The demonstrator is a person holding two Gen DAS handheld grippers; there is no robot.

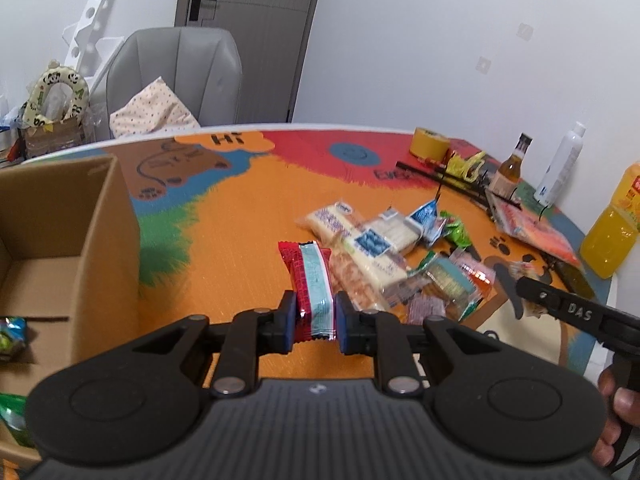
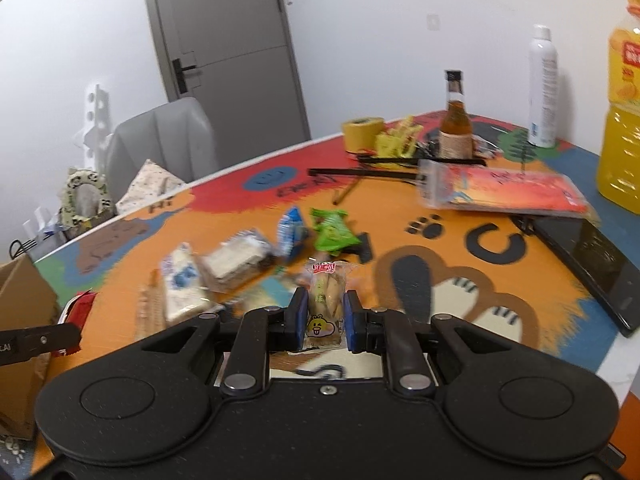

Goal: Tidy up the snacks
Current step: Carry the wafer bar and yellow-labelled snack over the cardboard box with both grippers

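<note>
My left gripper (image 1: 316,320) is shut on a red and pale blue snack packet (image 1: 314,292), held above the orange table mat. An open cardboard box (image 1: 80,248) stands to its left with a wrapped snack (image 1: 12,336) inside. My right gripper (image 2: 325,316) is shut on a clear packet of biscuit sticks with a yellow cartoon face (image 2: 326,304). A pile of snack packets (image 1: 384,256) lies on the mat ahead of both grippers; it also shows in the right wrist view (image 2: 236,264), with a green packet (image 2: 332,230). The right gripper's finger shows in the left wrist view (image 1: 568,308).
At the table's far right stand a yellow tape roll (image 2: 362,130), a brown glass bottle (image 2: 456,120), a white spray can (image 2: 542,88) and an orange juice jug (image 2: 622,120). A red flat packet (image 2: 504,190) and a black tablet (image 2: 592,264) lie nearby. A grey chair (image 1: 176,76) stands behind the table.
</note>
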